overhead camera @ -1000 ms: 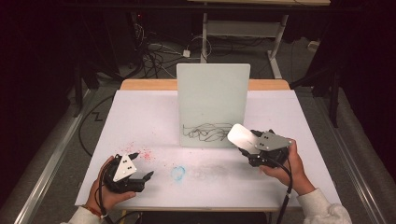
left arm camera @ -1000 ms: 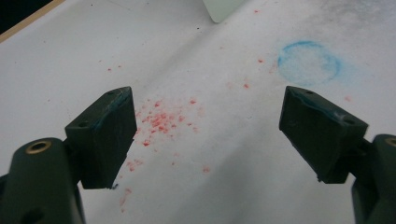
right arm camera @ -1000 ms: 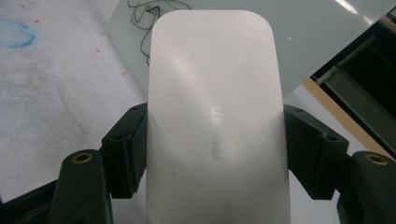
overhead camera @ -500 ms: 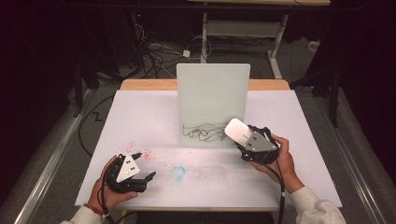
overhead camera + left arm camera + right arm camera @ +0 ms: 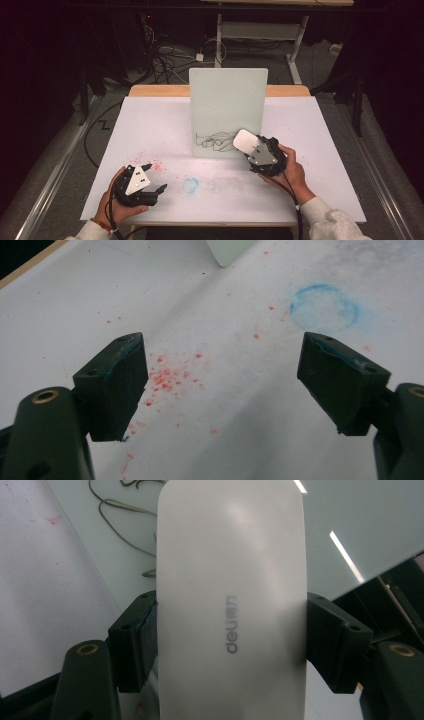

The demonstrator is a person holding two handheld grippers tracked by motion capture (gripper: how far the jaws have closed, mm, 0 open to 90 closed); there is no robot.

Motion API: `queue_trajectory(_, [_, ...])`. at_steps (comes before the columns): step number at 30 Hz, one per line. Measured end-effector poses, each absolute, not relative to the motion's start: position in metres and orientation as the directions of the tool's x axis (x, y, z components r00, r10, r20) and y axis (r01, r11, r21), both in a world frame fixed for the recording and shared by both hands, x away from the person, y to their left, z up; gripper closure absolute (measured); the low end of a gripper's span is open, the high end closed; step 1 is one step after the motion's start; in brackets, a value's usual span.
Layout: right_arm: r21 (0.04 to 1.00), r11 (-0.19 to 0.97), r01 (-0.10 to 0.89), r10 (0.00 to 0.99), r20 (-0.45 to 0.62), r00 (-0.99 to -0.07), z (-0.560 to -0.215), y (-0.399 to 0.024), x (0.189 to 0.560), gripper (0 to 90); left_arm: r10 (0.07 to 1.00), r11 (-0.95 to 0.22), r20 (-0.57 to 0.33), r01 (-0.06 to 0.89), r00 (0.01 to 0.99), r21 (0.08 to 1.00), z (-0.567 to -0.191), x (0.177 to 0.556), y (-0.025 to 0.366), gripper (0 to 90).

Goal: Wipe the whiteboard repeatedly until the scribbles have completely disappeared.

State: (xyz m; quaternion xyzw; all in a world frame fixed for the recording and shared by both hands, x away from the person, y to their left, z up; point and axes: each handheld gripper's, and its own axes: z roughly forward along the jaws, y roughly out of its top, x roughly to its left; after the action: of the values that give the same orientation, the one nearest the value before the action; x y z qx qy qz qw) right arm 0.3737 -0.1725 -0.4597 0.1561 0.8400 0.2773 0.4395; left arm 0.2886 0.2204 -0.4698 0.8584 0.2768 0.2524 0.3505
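Table [image 5: 150, 125] is lit bright and even from overhead while everything around it goes near black, high view's kinda soft, and two glare streaks hit the whiteboard [image 5: 360, 530] around 2 o'clock.

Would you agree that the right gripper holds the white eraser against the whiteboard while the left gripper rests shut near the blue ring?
Not quite: the left gripper is open. The left gripper view shows its fingers wide apart above the red specks, near the blue ring. The right gripper does hold the white eraser by the whiteboard.
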Motion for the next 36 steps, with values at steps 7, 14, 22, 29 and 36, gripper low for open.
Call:
queue_trajectory(7, [0.586,0.81,-0.013,0.486,-0.683,-0.546,-0.465,-0.154,0.374,31.1,0.65,-0.605,0.238,0.302,0.721,0.736,-0.471,0.289,0.219,19.7])
queue_trajectory(14, [0.591,0.805,-0.055,0.47,-0.692,-0.548,-0.47,-0.124,0.374,31.1,0.648,-0.608,0.242,0.299,0.723,0.736,-0.471,0.289,0.218,19.7])
queue_trajectory(22, [0.55,0.834,-0.039,0.446,-0.714,-0.54,-0.469,-0.125,0.373,31.1,0.652,-0.602,0.239,0.3,0.719,0.74,-0.47,0.287,0.22,19.7])
queue_trajectory(29, [0.602,0.798,0.022,0.541,-0.699,-0.467,-0.451,-0.167,0.378,31.1,0.656,-0.6,0.244,0.298,0.715,0.742,-0.469,0.286,0.22,19.6])
queue_trajectory(36, [0.557,0.829,0.051,0.504,-0.705,-0.499,-0.465,-0.174,0.373,31.1,0.653,-0.603,0.242,0.301,0.717,0.739,-0.469,0.287,0.22,19.6])
